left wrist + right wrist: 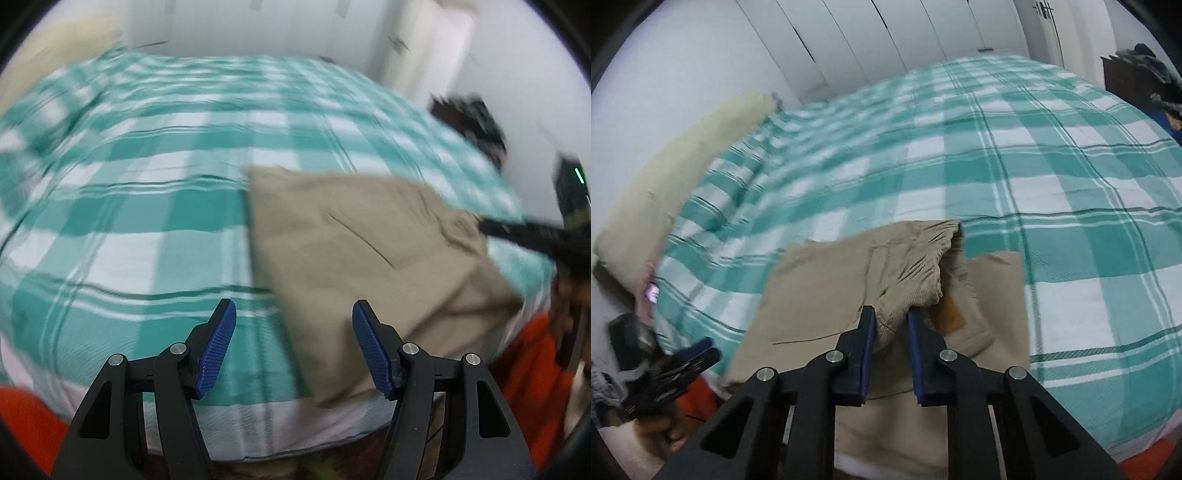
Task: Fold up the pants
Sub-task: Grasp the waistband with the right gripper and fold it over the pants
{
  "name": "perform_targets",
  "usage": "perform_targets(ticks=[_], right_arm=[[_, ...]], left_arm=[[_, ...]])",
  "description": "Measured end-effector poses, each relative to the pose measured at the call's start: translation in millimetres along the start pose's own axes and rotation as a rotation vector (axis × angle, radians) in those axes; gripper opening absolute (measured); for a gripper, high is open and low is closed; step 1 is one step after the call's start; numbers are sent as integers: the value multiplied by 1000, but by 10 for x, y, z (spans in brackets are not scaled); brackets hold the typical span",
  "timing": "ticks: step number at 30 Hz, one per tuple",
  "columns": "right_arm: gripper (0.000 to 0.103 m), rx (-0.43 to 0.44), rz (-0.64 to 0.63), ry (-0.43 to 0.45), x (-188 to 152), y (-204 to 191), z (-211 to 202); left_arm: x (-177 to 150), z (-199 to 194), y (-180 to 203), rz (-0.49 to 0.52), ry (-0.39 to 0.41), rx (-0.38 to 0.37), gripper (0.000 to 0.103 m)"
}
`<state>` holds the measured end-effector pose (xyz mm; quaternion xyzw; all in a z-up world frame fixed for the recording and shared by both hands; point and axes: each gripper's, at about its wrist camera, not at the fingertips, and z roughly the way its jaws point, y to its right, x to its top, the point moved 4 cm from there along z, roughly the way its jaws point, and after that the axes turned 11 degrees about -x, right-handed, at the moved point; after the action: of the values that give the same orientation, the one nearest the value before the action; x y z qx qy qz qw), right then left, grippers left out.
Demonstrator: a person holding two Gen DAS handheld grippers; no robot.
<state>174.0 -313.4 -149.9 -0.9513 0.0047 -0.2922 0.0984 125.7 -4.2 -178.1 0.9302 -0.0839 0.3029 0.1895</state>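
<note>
Beige pants (369, 240) lie partly folded on the near side of the bed, close to its front edge. In the right wrist view the pants (820, 288) have a bunched waistband lifted off the lower layer, and my right gripper (891, 325) is shut on that bunch. An orange label (949, 314) shows on the layer beneath. My left gripper (293, 314) hangs open over the checked cover just left of the pants, with nothing between its blue pads. The same gripper (698, 350) appears blurred at the lower left of the right wrist view.
The bed's teal and white checked cover (1034, 177) fills both views. A cream pillow (676, 173) lies at its left end. White cupboard doors (868, 37) stand behind, and a dark pile (1141, 74) at the far right. An orange sleeve (532, 362) is near the bed's front edge.
</note>
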Motion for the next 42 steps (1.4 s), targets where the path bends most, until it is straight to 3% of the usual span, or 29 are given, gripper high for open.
perform_targets(ticks=[2, 4, 6, 7, 9, 12, 16, 23, 26, 30, 33, 39, 42], right_arm=[[19, 1, 67, -76, -93, 157, 225], [24, 31, 153, -129, -201, 293, 315], [38, 82, 233, -133, -248, 399, 285], [50, 116, 267, -135, -270, 442, 259], [57, 174, 327, -157, -294, 515, 258], [58, 179, 353, -217, -317, 557, 401], [60, 163, 353, -205, -209, 527, 578], [33, 151, 299, -177, -178, 518, 591], [34, 160, 303, -159, -162, 493, 542], [46, 126, 378, -209, -229, 532, 567], [56, 103, 360, -229, -241, 475, 530], [56, 57, 330, -258, -189, 411, 696], [43, 61, 355, -234, -135, 449, 781]], left_arm=[[-62, 137, 74, 40, -45, 12, 64], [-72, 132, 72, 34, -40, 3, 64], [-56, 118, 33, 13, -36, -22, 64], [-52, 123, 3, -4, -37, -35, 64], [-59, 142, -32, -29, -41, -51, 64], [-82, 141, -2, -19, -36, -46, 64], [-100, 124, 17, -5, -28, -40, 64], [-95, 64, 33, 5, -18, -12, 67], [-93, 71, 27, 7, -23, -5, 67], [-94, 52, 20, 18, -21, 4, 67], [-90, 73, 12, 12, -26, 3, 67], [-86, 80, 10, 20, -28, 5, 68], [-81, 31, -27, 1, -15, -2, 68]])
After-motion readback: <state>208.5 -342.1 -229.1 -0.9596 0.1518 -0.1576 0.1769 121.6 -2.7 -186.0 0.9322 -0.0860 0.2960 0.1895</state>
